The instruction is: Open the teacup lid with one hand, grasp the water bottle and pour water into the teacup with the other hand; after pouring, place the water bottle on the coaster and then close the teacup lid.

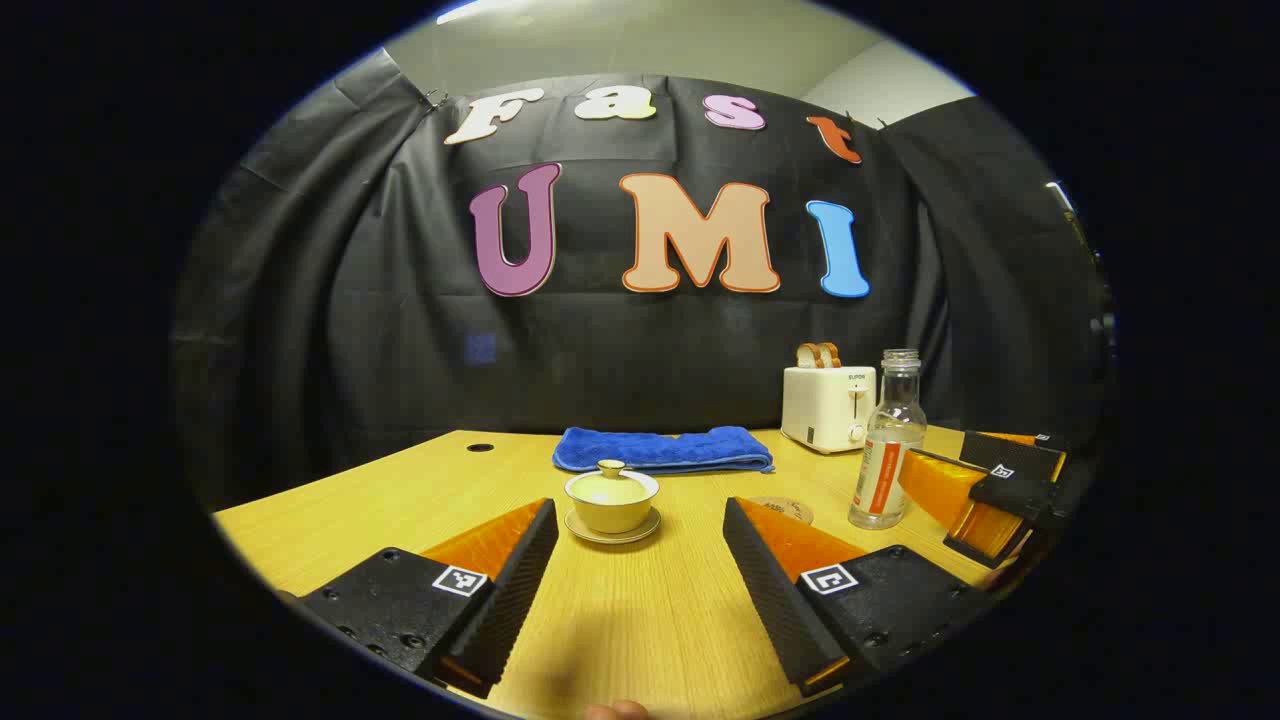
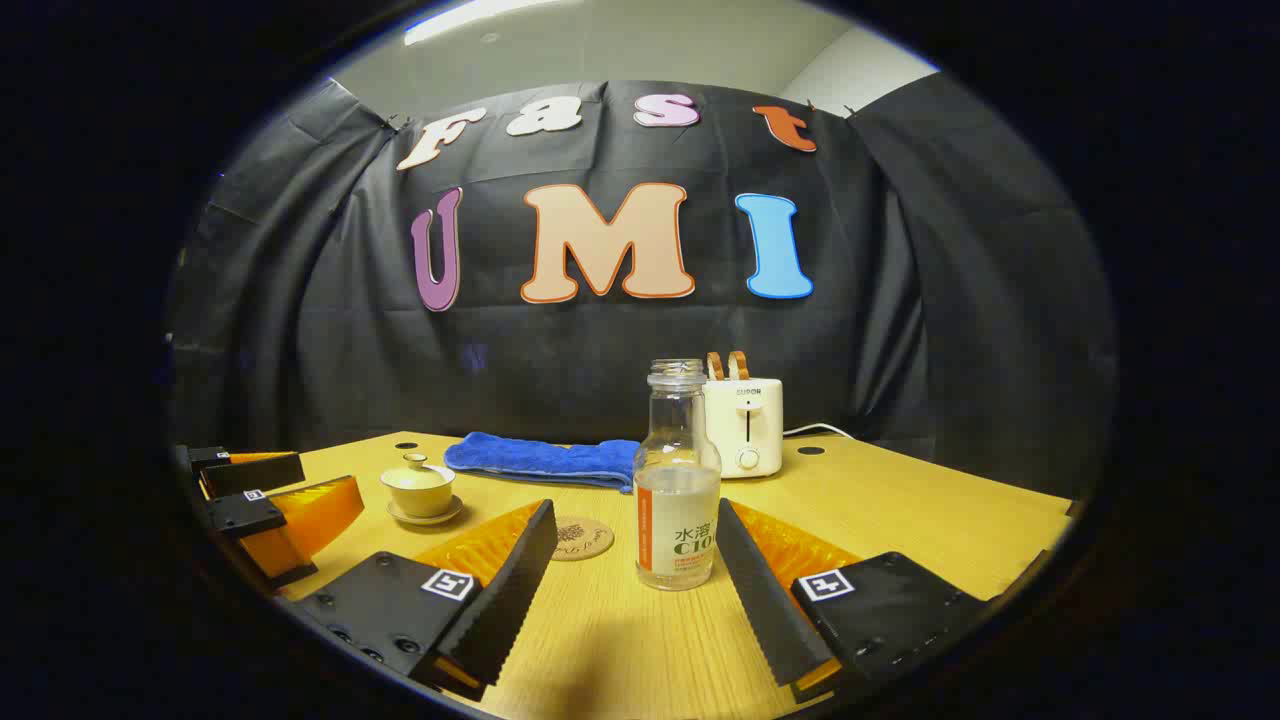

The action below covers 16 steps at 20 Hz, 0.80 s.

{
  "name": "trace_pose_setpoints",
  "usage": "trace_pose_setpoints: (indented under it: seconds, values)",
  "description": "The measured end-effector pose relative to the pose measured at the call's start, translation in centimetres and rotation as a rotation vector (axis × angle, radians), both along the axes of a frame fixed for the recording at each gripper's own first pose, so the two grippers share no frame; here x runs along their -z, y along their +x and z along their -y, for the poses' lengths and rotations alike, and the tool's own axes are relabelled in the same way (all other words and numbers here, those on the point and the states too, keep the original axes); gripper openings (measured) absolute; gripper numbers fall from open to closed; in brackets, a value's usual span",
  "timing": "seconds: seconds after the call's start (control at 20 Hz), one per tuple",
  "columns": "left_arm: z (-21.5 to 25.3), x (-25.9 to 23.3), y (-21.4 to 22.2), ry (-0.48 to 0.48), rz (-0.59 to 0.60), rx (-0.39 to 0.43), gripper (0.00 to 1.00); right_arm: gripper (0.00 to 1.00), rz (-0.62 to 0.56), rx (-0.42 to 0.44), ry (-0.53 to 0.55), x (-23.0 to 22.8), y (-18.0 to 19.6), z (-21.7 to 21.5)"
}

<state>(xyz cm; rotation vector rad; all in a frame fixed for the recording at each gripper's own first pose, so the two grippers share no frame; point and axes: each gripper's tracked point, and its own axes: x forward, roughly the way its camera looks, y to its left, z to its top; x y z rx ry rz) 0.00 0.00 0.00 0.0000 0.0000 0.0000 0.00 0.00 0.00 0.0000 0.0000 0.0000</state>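
Left hand-held gripper [image 1: 640, 575] sits spread wide, aimed straight at the lidded teacup [image 1: 611, 500], so it's lined up for the lid. Right hand-held gripper [image 2: 635, 570] gapes too, water bottle [image 2: 677, 480] just ahead between its fingers, untouched, coaster [image 2: 580, 537] just left of the bottle.

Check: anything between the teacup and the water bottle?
Yes: the round coaster lies flat on the table between the lidded teacup and the water bottle, clearest in the right gripper view.
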Motion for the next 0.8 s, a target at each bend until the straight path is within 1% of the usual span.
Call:
trace_pose_setpoints:
  seconds: [0.05, 0.15, 0.2, 0.35, 0.4, 0.45, 0.5, 0.55, 0.6, 0.8]
  values:
    - [0.02, -0.02, -0.04, 0.000, 0.000, 0.000, 0.97, 1.00, 0.000, 0.000, 0.000, -0.02, -0.01, -0.02]
    - [0.09, 0.01, -0.12, -0.001, 0.000, 0.000, 0.97, 1.00, 0.000, 0.000, 0.000, 0.01, 0.03, -0.03]
    - [0.07, 0.04, 0.00, -0.001, 0.000, 0.000, 0.97, 0.98, 0.001, 0.000, 0.001, 0.04, 0.06, -0.04]
    - [0.12, 0.02, 0.04, -0.001, 0.001, 0.000, 0.97, 0.98, 0.001, 0.000, 0.001, 0.03, 0.08, -0.06]
    - [0.08, 0.02, -0.01, -0.001, -0.001, 0.000, 1.00, 1.00, 0.001, 0.000, 0.001, 0.05, 0.08, -0.07]
    - [0.14, 0.03, -0.01, -0.002, 0.001, -0.001, 0.97, 1.00, 0.001, 0.000, 0.001, 0.02, 0.10, -0.07]
    - [0.11, -0.05, 0.00, -0.002, 0.000, -0.001, 0.97, 1.00, 0.001, 0.000, 0.001, 0.07, 0.11, -0.07]
    - [0.08, -0.02, -0.01, -0.002, 0.000, -0.001, 0.97, 0.98, 0.001, 0.000, 0.001, 0.03, 0.09, -0.10]
    - [0.10, -0.01, -0.05, -0.002, 0.001, -0.001, 0.97, 1.00, 0.001, -0.006, 0.002, 0.04, 0.08, -0.20]
    - [0.12, 0.06, -0.05, -0.002, 0.000, -0.001, 0.97, 1.00, 0.000, -0.008, 0.001, 0.02, 0.08, -0.23]
